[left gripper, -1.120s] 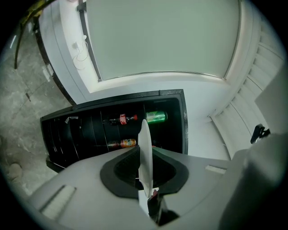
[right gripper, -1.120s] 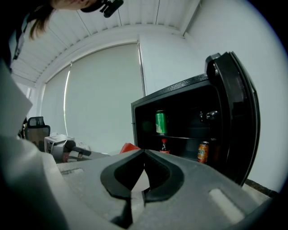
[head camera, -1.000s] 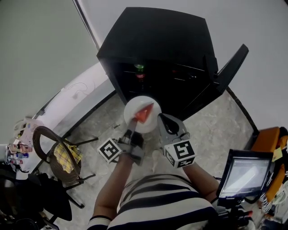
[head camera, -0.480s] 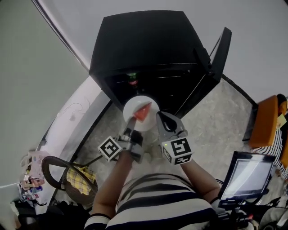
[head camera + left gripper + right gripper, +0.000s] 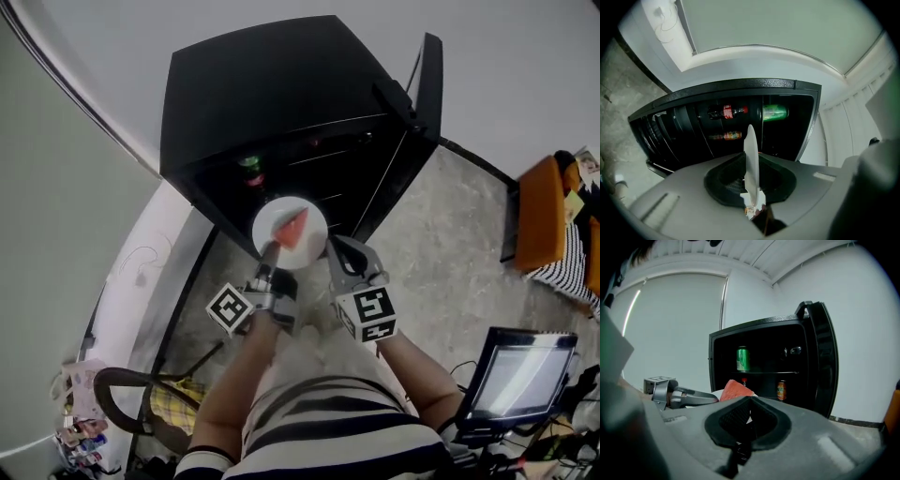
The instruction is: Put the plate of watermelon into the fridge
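**Grip.** Your left gripper (image 5: 269, 253) is clamping the near rim of the plate (image 5: 314, 225). Its own view shows the rim as a thin white edge pinched between the two pads, with no gap on either side. You are carrying the plate from that one point only, so the whole dish is hanging out beyond the jaws.

**Right side.** Your right gripper (image 5: 336, 251) is riding just beside the plate's right edge. Its jaws are together with nothing between them. Whether the tips are touching the rim cannot be told. In my judgement it is standing by to steady the dish, not to carry it.

**Load.** The watermelon (image 5: 292, 228), a single red wedge, is lying near the middle of the plate. The plate looks level from the head view. The wedge is loose, so any roll of your left wrist is likely to slide it.

**Position.** The plate is hanging in the air above the floor (image 5: 441, 234), at the mouth of the fridge (image 5: 272, 84) and not yet inside it.

**Fridge.** The door (image 5: 429, 80) is standing wide open on the right, leaving the opening clear for a straight push.

- A green can (image 5: 742, 358) is occupying the upper shelf (image 5: 768, 372).
- An orange can (image 5: 781, 390) is sitting on the level below, towards the door side.
- The space beside the orange can looks the likelier landing spot.
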Motion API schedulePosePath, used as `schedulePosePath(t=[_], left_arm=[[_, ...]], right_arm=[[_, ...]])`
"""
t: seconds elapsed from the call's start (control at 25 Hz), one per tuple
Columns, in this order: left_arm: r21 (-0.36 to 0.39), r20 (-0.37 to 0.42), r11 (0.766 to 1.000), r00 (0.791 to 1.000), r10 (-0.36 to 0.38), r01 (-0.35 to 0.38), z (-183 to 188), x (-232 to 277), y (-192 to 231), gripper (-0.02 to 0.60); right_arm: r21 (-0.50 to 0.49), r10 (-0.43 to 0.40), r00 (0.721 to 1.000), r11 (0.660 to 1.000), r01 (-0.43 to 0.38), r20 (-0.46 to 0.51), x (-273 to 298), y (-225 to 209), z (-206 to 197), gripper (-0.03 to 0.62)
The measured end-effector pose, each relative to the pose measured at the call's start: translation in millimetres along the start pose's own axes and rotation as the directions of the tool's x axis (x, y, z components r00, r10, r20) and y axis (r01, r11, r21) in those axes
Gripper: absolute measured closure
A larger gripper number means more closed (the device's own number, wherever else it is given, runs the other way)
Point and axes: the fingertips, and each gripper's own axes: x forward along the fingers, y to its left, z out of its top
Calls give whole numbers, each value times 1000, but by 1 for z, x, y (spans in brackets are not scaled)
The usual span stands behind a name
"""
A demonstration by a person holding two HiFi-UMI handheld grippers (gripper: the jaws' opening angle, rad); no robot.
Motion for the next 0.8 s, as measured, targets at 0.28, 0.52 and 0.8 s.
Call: schedulePosePath(t=[0.28,0.52,0.8], left_arm=[[-25,34,999,999,22,-21,-11,10,33,552],[-32,93,999,995,26,-23,-3,29,61,551],[-3,125,1000,992,16,-16,1,53,76,552]], right_arm=[[-36,17,999,999,-18,-28,13,-11,-17,594],[-51,18,999,999,-20,-27,31,-25,-36,594],[-44,23,1000,999,-23,19,52,-31,-49,594]])
